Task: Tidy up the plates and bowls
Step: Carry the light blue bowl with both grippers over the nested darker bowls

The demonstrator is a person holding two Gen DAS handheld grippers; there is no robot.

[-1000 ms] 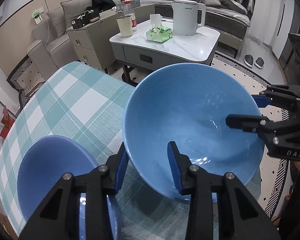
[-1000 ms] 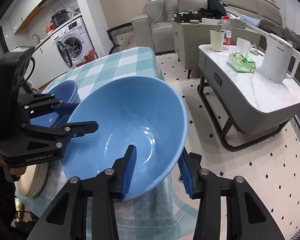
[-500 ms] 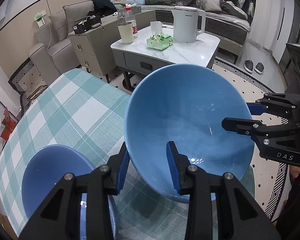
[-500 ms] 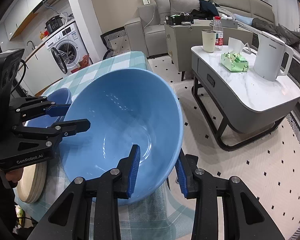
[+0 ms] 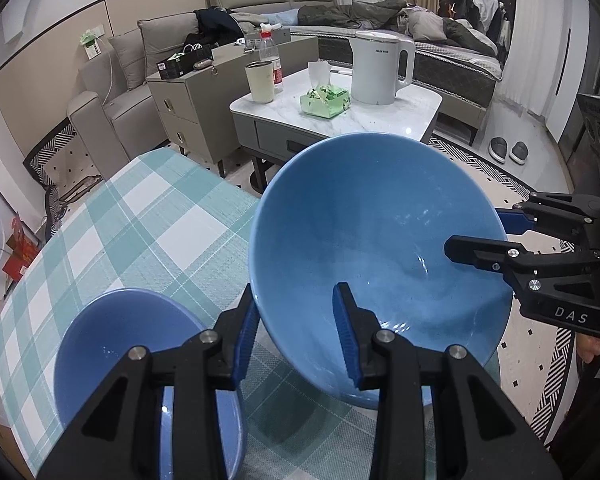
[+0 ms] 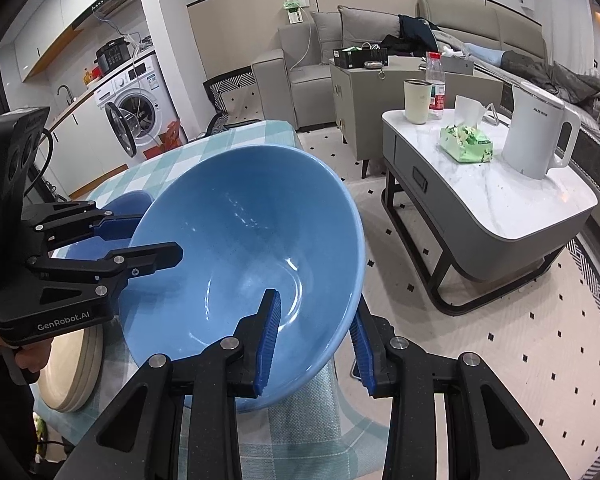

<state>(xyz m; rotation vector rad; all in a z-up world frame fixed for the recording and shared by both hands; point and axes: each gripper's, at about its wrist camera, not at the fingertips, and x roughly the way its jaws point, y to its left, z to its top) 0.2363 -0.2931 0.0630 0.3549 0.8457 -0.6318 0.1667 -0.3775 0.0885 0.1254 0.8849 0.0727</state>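
Note:
A large blue bowl [image 5: 372, 240] [image 6: 240, 248] hangs tilted just above the teal checked tablecloth [image 5: 140, 232], held from both sides. My left gripper [image 5: 296, 328] [image 6: 148, 236] is shut on its near rim in the left wrist view, one pad inside and one outside. My right gripper [image 6: 316, 332] [image 5: 484, 232] is shut on the opposite rim in the same way. A smaller blue bowl [image 5: 120, 340] [image 6: 128, 204] sits on the cloth to the left of the big one.
A stack of beige plates [image 6: 72, 368] lies at the table's near left edge. Beyond the table stands a marble coffee table [image 5: 380, 116] with a white kettle [image 5: 380, 68], a cup, a bottle and a green tissue pack. A sofa and a cabinet stand further back.
The right gripper's jaws narrowed onto the bowl's rim. Both views tipped up a little, and the big bowl now sits slightly higher over the cloth with both grippers on it.

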